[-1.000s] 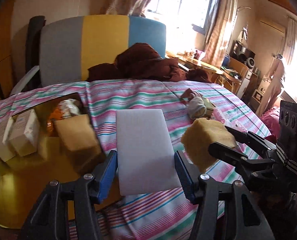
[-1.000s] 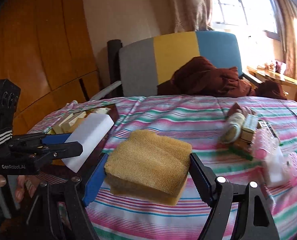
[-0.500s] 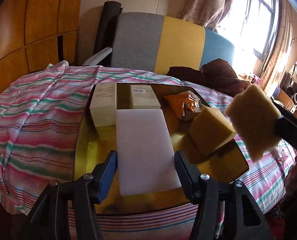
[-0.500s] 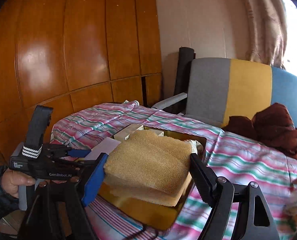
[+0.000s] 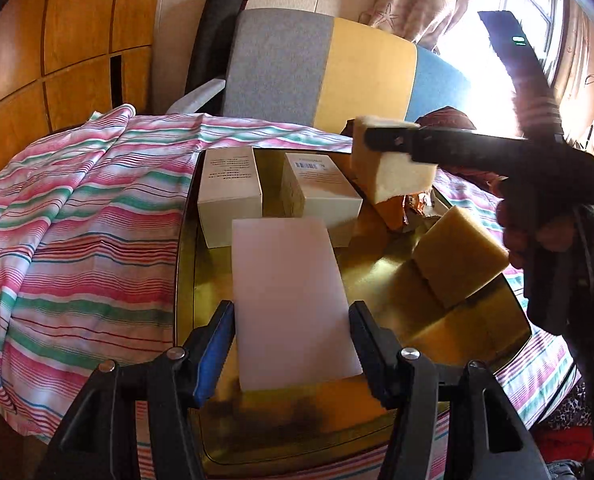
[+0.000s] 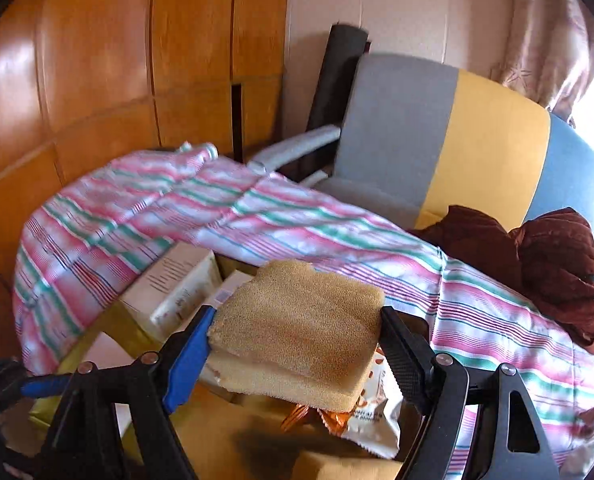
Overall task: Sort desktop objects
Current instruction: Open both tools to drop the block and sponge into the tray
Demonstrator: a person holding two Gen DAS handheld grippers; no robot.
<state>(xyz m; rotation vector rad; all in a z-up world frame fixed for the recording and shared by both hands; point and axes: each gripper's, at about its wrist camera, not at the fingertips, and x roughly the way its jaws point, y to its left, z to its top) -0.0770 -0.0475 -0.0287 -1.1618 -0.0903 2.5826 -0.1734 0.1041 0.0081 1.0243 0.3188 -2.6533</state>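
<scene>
While clamped lengthwise, white sponge points at boxes, over gold tray

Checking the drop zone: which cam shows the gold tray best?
Left wrist. The gold tray shows nearly whole, rim to rim, holding two white boxes and a yellow sponge. Right wrist shows only slivers beneath the held sponge.

Both wrist views close, angled down over shared gold tray.

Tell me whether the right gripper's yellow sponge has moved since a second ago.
Yes. The yellow sponge left the bare striped cloth and now hangs over the gold tray, near the white boxes.
</scene>
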